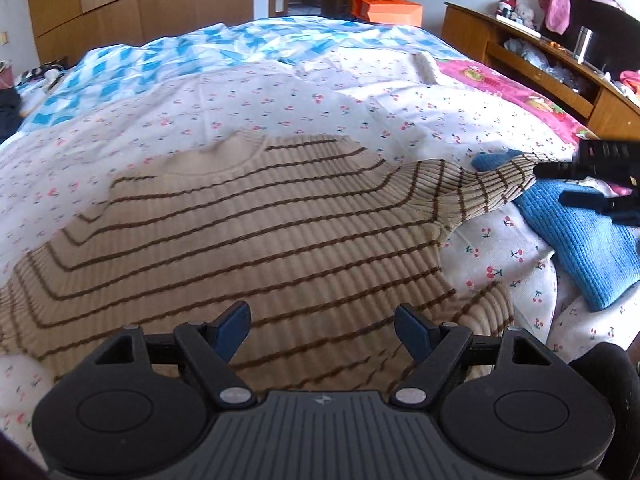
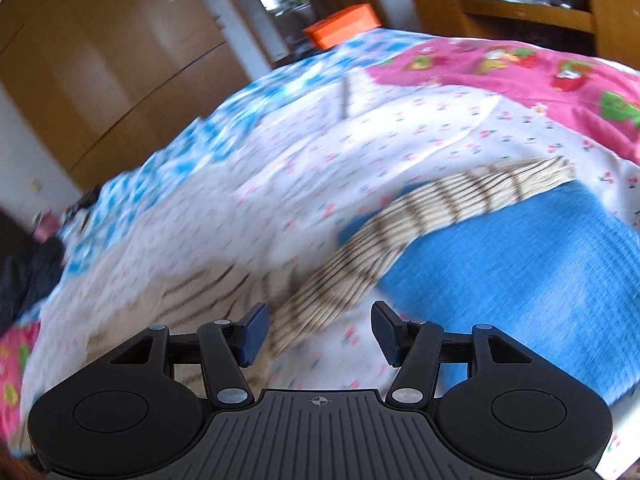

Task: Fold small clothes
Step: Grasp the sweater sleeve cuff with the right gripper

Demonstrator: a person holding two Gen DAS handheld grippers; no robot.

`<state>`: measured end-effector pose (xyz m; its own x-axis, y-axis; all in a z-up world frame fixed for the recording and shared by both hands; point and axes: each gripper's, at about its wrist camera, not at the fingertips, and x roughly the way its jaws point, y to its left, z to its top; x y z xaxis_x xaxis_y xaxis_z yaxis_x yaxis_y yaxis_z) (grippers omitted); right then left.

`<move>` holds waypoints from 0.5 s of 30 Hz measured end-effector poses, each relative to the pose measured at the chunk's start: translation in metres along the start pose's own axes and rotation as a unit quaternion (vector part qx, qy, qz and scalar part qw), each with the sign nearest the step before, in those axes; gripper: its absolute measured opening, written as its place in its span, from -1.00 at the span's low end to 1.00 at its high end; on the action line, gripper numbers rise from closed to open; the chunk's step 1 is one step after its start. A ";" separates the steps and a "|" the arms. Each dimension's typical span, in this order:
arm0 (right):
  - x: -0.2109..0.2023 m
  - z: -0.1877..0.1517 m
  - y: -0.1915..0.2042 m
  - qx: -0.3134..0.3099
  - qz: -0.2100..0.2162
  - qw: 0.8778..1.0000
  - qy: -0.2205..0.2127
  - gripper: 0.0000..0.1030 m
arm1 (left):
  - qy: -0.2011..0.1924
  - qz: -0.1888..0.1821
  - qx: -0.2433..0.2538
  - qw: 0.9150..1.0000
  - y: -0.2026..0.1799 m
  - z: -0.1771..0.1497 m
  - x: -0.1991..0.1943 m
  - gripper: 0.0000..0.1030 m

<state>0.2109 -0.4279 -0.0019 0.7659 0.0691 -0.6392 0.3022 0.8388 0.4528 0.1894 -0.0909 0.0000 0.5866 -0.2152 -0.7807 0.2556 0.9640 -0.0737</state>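
Sweater (image 1: 256, 240) in beige rib knit with thin brown stripes lies spread flat on the bed (image 1: 248, 100), its round neckline toward the far side and its body filling the near middle of the left wrist view. One sleeve (image 1: 472, 188) stretches off to the right and ends draped over a blue knitted garment (image 1: 580, 240) that lies just beside the sweater at the bed's right edge. The left tool (image 1: 322, 330) hangs low over the sweater's hem area with its two blue-padded fingers (image 1: 232, 330) spread wide and nothing between them. The right tool (image 2: 316, 334) is likewise wide open and empty; its view is blurred, and the striped sleeve runs up from between its fingers across the blue garment (image 2: 520, 264) to the cuff. In the left wrist view the right tool shows as a dark shape at the far right edge, close to the sleeve's cuff; whether it touches the cuff cannot be told. Bedding under the clothes is a white sheet printed with small cherries, with a blue-and-white checked cover (image 1: 192, 56) beyond it and a pink printed cloth (image 1: 516, 92) on the right. Wooden wardrobe doors (image 1: 132, 4), an orange box (image 1: 386, 10) and a wooden headboard shelf (image 1: 532, 60) stand behind.
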 end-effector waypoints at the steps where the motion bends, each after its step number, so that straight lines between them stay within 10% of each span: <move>1: 0.005 0.007 -0.009 0.019 -0.001 1.000 -0.002 0.10 | 0.000 -0.003 0.002 1.000 -0.003 0.002 0.003 0.61; 7: 0.033 0.026 -0.054 0.150 0.024 0.988 -0.001 0.02 | 0.012 -0.019 0.010 1.000 -0.015 0.007 0.017 0.61; 15: 0.054 0.031 -0.084 0.241 0.044 0.969 -0.002 -0.67 | 0.027 -0.017 0.019 0.999 -0.029 0.008 0.023 0.61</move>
<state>0.2446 -0.5117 -0.0555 0.8029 0.1266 -0.5826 0.4646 0.4794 0.7445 0.2014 -0.1252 -0.0108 0.5356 -0.2379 -0.8103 0.3038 0.9495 -0.0780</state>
